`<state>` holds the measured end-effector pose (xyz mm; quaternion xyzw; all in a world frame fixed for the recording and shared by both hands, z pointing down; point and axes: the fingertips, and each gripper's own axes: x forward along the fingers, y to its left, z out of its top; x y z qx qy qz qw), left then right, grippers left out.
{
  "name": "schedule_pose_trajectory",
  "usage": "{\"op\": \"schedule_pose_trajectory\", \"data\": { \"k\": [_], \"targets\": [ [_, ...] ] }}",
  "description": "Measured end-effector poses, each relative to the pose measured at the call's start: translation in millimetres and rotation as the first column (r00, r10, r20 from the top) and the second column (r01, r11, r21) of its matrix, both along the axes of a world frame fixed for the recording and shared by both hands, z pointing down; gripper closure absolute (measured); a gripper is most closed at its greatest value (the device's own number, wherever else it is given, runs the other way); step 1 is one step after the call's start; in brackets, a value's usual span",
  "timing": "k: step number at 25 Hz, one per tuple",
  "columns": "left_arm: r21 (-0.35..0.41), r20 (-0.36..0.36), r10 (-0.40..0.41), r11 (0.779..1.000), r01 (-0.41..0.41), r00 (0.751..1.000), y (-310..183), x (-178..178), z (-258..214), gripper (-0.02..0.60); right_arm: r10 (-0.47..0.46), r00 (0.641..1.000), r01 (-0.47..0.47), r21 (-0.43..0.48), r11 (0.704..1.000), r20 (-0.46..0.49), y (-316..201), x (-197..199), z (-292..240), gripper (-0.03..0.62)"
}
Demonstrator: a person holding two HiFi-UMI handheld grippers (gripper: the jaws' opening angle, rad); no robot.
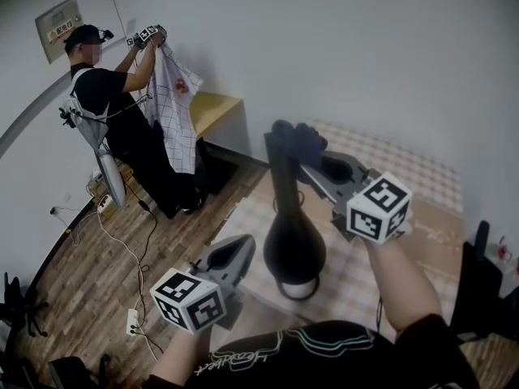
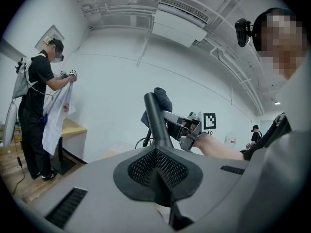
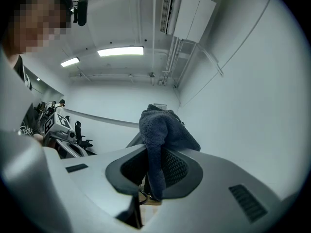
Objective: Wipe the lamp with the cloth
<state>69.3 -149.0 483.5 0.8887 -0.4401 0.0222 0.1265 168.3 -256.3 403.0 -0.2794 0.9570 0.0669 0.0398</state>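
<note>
Head view: the lamp (image 1: 293,245) is being seen upright on the checked tabletop (image 1: 405,177) at the frame's centre, its bulbous base low and its thin neck rising towards the upper middle. The cloth (image 1: 296,140) is being pinched tight between the jaws of the right gripper (image 1: 306,156) and pressed against the top of the neck, presumably so that the stem can be rubbed from there downward. The left gripper (image 1: 237,254) is being held at the lower left, just beside the base, probably to steady it. Its jaws are being held together, with nothing visible between them. Whether its tips are touching the base is being hidden by the gripper's own body. In the right gripper view the lamp is being almost wholly covered by the cloth, and the lamp's top end is being masked in every view.
</note>
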Motion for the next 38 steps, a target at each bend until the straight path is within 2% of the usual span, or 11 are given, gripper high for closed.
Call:
{"op": "schedule_pose_trajectory", "data": {
  "k": [38],
  "targets": [
    [-0.052,-0.005,-0.022,0.998,0.022,1.0,32.1,16.1,7.4,0.581,-0.144,0.985,0.14,-0.053,0.989,-0.089,52.0,-12.6,56.9,0.537]
  ]
}}
